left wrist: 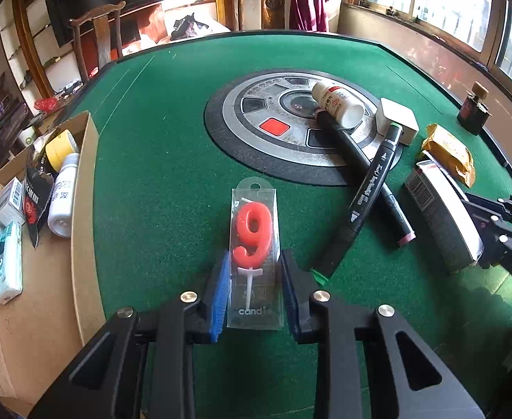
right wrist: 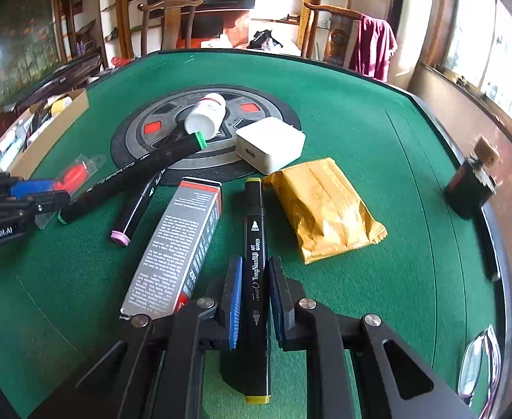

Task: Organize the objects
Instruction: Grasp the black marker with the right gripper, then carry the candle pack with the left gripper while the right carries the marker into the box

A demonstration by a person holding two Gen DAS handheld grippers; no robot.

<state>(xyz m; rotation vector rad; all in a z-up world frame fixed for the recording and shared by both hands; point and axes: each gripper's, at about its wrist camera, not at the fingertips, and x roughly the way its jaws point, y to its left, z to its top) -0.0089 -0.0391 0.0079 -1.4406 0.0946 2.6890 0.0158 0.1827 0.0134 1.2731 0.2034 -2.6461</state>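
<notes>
My left gripper (left wrist: 256,260) is shut on a clear pack holding a red number-nine candle (left wrist: 254,230), which it holds above the green table (left wrist: 158,181). The same gripper (right wrist: 43,192) shows at the left of the right wrist view, with the red candle (right wrist: 74,174) in it. My right gripper (right wrist: 256,265) is shut on a black art marker with yellow ends (right wrist: 254,223), pads pressed on its barrel. A cardboard box (left wrist: 84,181) at the table's left edge holds a white bottle (left wrist: 64,195), tape and several small packs.
Two more black markers (right wrist: 133,174) lie crossed near a grey carton (right wrist: 182,241). A white bottle (right wrist: 207,117) and a white charger (right wrist: 271,148) sit on the round centre panel. A yellow packet (right wrist: 329,209), a dark little bottle (right wrist: 470,188) and glasses (right wrist: 475,366) lie to the right.
</notes>
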